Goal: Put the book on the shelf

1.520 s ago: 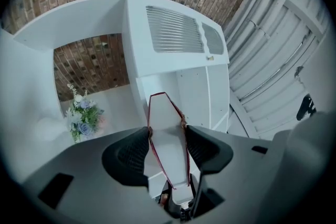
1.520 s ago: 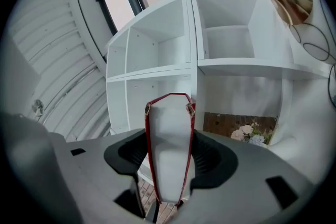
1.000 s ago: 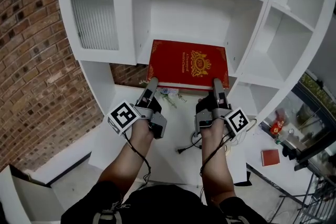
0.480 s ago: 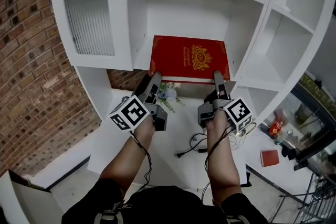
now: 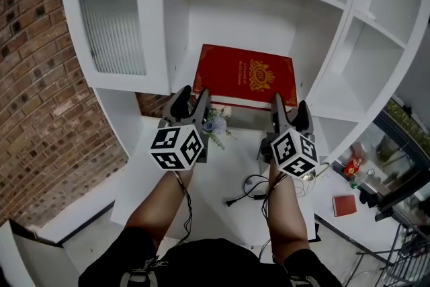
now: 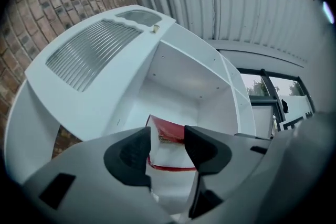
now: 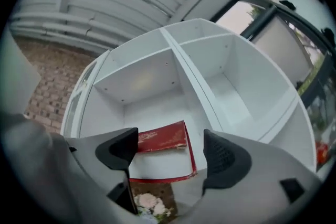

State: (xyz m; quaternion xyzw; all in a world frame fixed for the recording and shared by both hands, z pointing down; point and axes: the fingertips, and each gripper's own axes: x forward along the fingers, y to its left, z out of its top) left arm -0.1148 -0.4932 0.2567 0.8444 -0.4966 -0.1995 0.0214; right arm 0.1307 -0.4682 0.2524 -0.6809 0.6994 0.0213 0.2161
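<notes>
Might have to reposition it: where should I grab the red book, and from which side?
Grip the red book by its near edge, coming from the open shelf front. It lies flat, cover up, with walls close on both sides, so likely only that edge is reachable.

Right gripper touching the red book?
Apart. Right gripper view: right gripper jaws opening, red book lying on the shelf beyond them, neither pad on it.
</notes>
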